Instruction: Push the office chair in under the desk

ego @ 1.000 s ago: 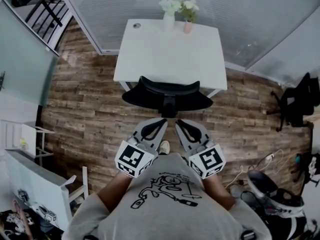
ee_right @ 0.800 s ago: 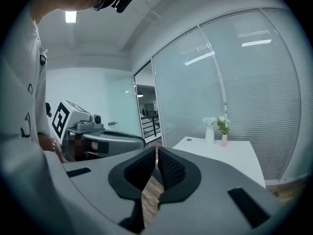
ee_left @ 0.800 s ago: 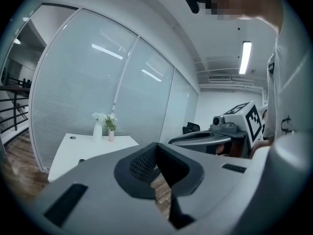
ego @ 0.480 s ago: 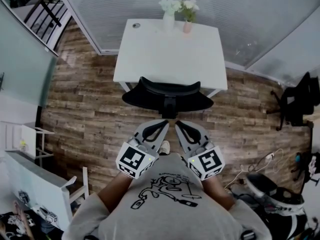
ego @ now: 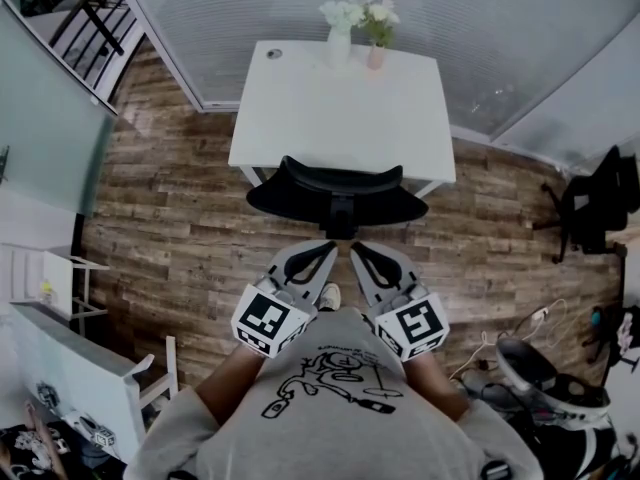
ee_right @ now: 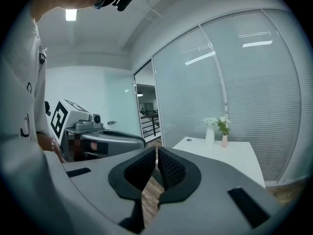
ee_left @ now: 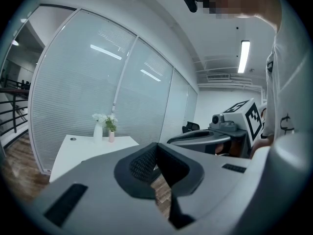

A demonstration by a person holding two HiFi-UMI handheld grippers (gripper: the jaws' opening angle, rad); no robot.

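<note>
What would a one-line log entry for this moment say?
left gripper: shut, empty | right gripper: shut, empty | office chair: backrest at desk edge

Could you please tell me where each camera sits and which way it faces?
Head view: on the person's head, looking steeply down at office chair, desk, shirt, left hand-held gripper and right hand-held gripper.
Left gripper view: on the left hand-held gripper, looking along its shut jaws toward the desk; shirt at right.
Right gripper view: on the right hand-held gripper, likewise; shirt at left.
Both gripper views share the flower vases.
</note>
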